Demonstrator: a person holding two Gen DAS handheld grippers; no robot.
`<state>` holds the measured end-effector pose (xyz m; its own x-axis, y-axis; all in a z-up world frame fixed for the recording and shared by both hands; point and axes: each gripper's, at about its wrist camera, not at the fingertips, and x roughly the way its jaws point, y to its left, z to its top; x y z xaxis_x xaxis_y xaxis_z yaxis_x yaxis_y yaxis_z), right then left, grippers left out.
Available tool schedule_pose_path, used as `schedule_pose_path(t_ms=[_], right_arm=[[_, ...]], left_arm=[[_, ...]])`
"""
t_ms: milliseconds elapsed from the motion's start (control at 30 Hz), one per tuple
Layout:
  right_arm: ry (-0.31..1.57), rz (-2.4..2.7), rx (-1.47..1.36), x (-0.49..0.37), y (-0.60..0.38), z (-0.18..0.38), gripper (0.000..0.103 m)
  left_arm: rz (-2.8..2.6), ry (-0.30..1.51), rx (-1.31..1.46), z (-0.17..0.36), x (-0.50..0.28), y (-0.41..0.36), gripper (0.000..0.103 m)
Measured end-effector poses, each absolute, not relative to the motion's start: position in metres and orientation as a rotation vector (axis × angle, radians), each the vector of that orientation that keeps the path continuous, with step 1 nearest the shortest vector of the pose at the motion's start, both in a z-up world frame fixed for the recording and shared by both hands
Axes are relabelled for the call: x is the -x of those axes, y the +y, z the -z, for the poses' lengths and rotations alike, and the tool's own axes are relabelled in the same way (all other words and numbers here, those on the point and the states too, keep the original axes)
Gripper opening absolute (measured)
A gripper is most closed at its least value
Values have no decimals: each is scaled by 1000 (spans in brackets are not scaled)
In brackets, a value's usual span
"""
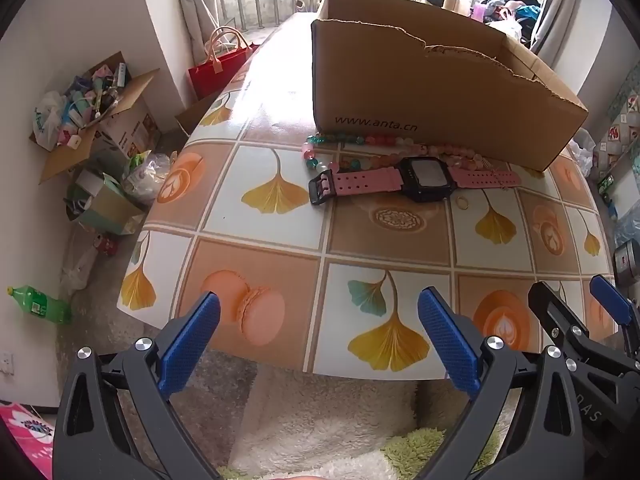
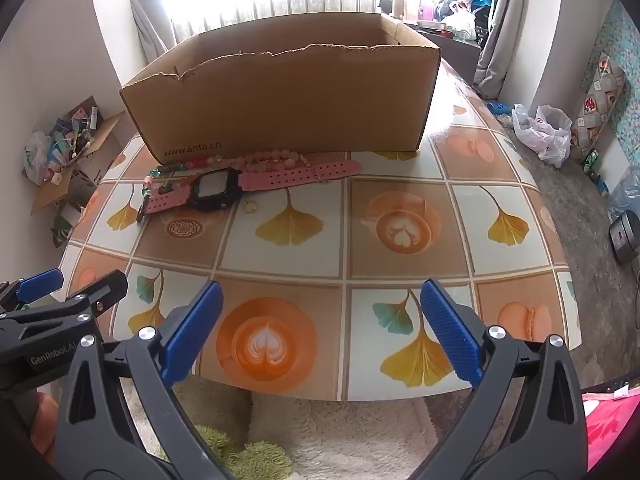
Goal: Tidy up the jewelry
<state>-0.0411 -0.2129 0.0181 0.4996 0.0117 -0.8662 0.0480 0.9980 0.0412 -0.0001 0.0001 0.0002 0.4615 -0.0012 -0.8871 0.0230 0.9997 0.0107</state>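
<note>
On the table (image 1: 280, 248), whose cloth is showing squares of yellow leaves, coffee cups and macarons, a cardboard box (image 1: 420, 96) is standing open at the top with a torn front edge and a web address printed low on its near wall. Just in front of that wall the jewelry is lying in a small cluster: a watch (image 1: 416, 180) with a pink strap and a black case is stretching flat across the cloth, and a string of beads (image 1: 340, 144) in pink, teal and orange is curling behind it, partly running under the strap and sitting close against the box. A thin gold chain (image 2: 316, 170) is draping over the strap's far end, and a small gold ring (image 1: 462, 202) is lying on the cloth just beside the watch case. Nearer the table's front edge, well apart from the jewelry, the left gripper (image 1: 318, 332) is hovering with its blue fingers (image 1: 192, 340) spread wide, holding and touching nothing. The right gripper (image 2: 320, 328) is hanging beside it in the same way, its fingers (image 2: 450, 328) also wide apart and gripping nothing. Each gripper is showing at the edge of the other's view.
</note>
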Motion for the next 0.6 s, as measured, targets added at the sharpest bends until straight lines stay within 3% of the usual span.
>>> schedule_pose_path(t_ms=[600], right_arm=[[1043, 30, -49, 41, -213, -24, 96]], left_arm=[[15, 1081, -11, -4, 0, 2, 96]])
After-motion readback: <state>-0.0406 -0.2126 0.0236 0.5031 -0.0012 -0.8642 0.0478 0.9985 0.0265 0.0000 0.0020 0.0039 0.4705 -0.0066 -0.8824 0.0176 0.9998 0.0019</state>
